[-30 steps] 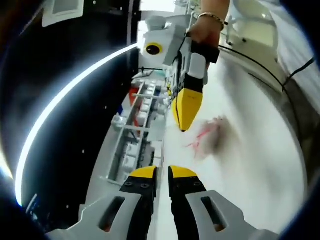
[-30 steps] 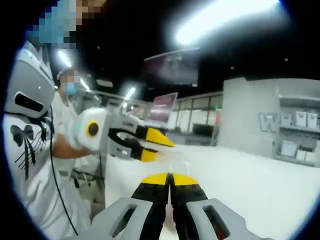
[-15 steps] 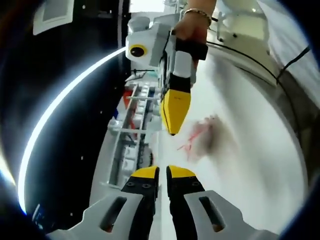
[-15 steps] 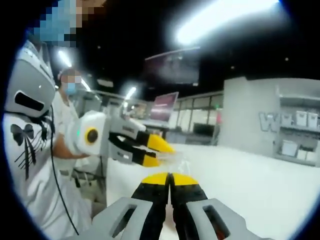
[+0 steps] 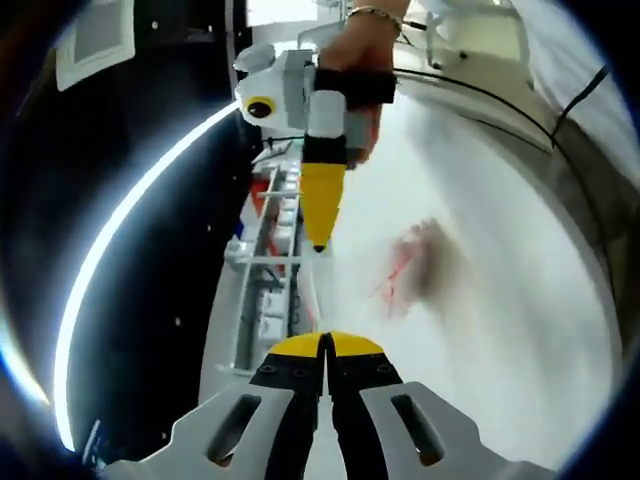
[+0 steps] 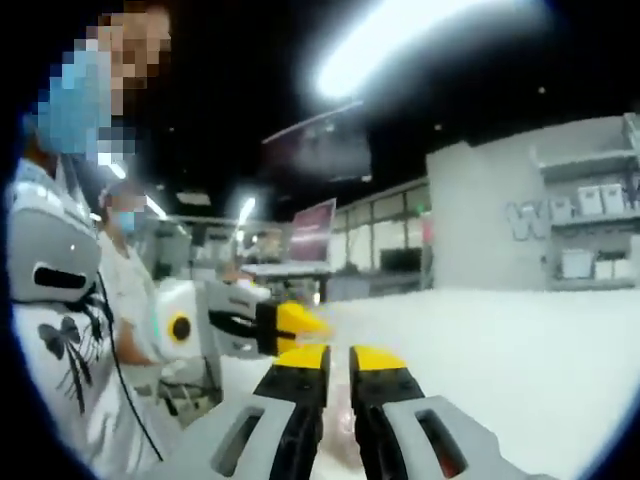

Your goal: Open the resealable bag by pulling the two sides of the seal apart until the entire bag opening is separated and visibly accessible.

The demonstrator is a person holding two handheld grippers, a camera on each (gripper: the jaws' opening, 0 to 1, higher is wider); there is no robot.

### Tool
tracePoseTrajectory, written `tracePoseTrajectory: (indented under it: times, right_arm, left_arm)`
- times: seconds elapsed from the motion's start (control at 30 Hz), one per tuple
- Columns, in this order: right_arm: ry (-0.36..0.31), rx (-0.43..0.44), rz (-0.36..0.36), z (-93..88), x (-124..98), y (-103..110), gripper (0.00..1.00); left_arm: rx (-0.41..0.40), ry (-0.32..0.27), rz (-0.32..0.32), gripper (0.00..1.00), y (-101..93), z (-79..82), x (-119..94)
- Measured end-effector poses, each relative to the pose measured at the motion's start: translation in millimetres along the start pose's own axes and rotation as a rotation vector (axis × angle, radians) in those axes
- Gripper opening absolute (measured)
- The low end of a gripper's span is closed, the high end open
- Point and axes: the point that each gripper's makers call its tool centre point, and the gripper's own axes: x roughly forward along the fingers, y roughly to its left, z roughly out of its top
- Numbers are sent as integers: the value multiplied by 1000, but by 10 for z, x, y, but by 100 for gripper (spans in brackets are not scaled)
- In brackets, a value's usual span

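Left claw [image 5: 325, 345]: in your left gripper view its yellow-tipped jaws are pressed together, tips meeting; whether any film is caught between them cannot be told.
Right claw [image 6: 338, 358]: in your right gripper view the jaws stand a narrow gap apart. In the left gripper view it [image 5: 320, 245] comes in from above, tips together in a point, your hand [image 5: 358, 45] around its grip.
Resealable bag [image 5: 415, 270]: a blurred clear shape with red marks, lying on the white counter [image 5: 500, 330], to the right of both claws and apart from them.
Left claw in the right gripper view [image 6: 300, 322]: just beside the right claw's tips.
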Motion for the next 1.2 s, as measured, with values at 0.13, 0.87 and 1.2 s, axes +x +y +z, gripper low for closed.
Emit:
tracePoseTrajectory:
  times: [0.13, 0.87, 1.2]
  right_arm:
    - [98, 25, 59, 47, 132, 116, 6]
    - [353, 177, 102, -364, 274, 149, 0]
    - [348, 195, 72, -387, 229, 109, 0]
  left_arm:
    - [57, -10, -17, 0, -39, 61, 34]
    - [162, -24, 5, 0, 172, 95, 2]
    - [158, -40, -8, 0, 169, 118, 7]
